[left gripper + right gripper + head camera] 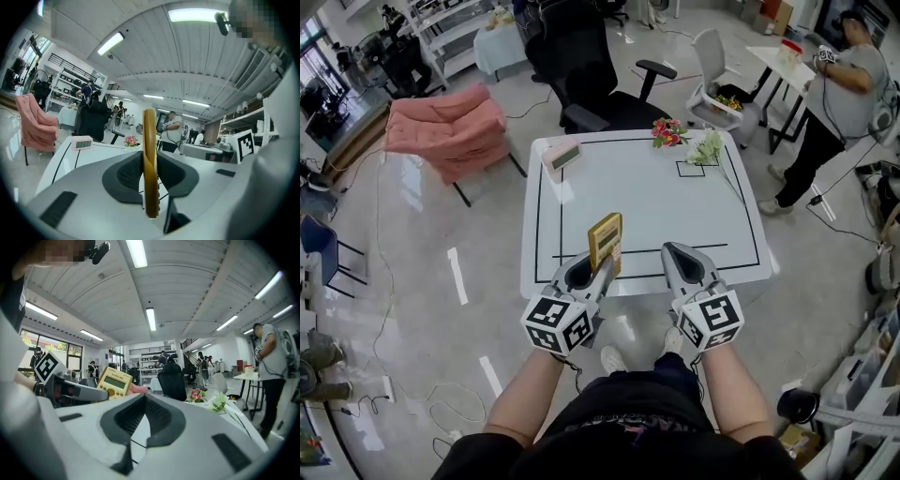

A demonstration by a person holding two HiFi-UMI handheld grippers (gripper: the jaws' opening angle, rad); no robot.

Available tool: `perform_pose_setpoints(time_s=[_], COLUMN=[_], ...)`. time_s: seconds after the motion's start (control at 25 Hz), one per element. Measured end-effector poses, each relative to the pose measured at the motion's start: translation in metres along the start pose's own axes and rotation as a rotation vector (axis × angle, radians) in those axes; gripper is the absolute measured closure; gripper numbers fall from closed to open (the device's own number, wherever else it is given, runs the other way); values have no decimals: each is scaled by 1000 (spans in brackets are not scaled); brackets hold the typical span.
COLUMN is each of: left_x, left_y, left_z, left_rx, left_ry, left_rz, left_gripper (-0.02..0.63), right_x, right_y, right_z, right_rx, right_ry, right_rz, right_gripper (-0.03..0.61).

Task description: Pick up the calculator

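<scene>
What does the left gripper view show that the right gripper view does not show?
Only left gripper view: the calculator edge-on, clamped in the left tool, and the clock. Only right gripper view: the calculator's screen, the right tool shut and empty, white flowers. Both: pink flowers, the table.

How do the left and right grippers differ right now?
The left gripper grips the yellow calculator on edge; the right gripper holds nothing. The left gripper's jaws stand slightly apart around the calculator; the right gripper's jaws meet. Both hover side by side at the table's near edge.
</scene>
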State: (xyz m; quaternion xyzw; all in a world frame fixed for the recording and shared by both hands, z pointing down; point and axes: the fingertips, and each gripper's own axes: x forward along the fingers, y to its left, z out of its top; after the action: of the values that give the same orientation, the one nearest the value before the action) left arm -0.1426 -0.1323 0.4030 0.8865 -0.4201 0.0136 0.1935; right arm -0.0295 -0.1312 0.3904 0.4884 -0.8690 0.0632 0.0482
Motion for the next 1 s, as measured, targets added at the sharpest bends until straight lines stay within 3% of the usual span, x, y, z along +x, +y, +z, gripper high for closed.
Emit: perform_pose_setpoints(time_s=[0.44,0.6,1.0], left_x=[-10,-8,-27], left_y=[-62,-98,-184], left_z=[-26,-44,-74], left_rx=[-36,-82,-92], left_ry=[-26,-21,-33], left_rz=[56,77,182], left_gripper=[533,533,533], right_x=[-64,-96,-169], right_y=[-22,-36,-47], right_z=[0,-9,-27], right_rx=[-32,-17,27], right_ry=[13,11,-12], right_rz=[56,88,202], right_gripper=[577,577,577])
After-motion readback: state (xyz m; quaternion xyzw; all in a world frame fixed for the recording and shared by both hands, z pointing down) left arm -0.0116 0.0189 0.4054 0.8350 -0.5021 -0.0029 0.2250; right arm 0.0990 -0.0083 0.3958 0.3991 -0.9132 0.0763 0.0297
